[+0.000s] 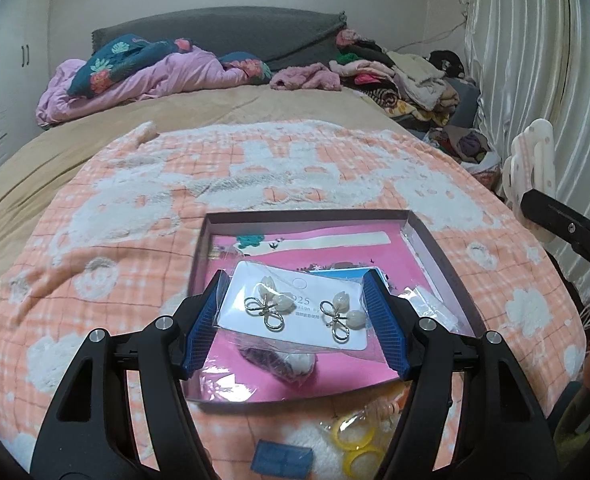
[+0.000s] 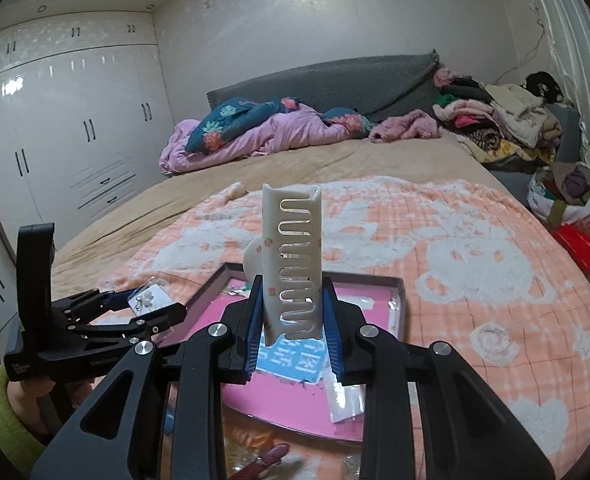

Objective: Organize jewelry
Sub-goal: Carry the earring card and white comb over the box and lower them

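Left gripper [image 1: 295,316] pinches a bagged earring card [image 1: 293,312] (two bow earrings) above the pink-lined box [image 1: 307,216]. Right gripper [image 2: 293,312] clamps an upright white comb [image 2: 295,260].

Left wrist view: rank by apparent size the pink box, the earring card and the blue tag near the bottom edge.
1. pink box
2. earring card, held close to the camera by the left gripper, so its size is flattered
3. blue tag
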A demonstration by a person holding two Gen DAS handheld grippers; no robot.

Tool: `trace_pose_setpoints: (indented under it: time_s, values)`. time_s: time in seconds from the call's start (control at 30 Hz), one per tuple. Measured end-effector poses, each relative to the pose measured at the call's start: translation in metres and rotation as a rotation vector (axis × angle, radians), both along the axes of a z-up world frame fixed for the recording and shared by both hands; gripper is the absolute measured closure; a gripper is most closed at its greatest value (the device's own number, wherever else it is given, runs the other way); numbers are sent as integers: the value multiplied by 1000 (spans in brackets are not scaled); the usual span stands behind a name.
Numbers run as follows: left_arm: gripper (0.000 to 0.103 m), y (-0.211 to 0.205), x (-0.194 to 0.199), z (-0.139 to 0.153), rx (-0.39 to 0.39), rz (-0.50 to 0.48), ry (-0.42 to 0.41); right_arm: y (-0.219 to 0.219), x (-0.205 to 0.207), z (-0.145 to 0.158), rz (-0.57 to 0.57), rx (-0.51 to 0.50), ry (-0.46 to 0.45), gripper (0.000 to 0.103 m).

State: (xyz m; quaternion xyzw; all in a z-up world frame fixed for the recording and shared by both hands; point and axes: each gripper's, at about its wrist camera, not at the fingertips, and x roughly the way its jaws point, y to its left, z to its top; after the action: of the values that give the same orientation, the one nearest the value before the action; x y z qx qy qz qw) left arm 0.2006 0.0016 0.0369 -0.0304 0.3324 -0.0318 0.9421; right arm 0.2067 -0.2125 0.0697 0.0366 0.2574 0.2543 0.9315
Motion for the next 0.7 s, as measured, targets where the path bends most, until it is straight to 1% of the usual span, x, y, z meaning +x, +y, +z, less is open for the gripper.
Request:
trace_pose_setpoints:
  time_s: [0.33, 0.5, 0.7]
  values:
    - [43, -28, 26, -32, 20, -51, 81, -18, 30, -45, -51, -32, 107, 77]
    - [43, -38, 34, -48, 31, -80, 120, -25, 41, -60, -81, -52, 135, 77]
    - [42, -47, 40, -62, 45, -106, 157, -27, 52, -77, -79, -75, 185, 77]
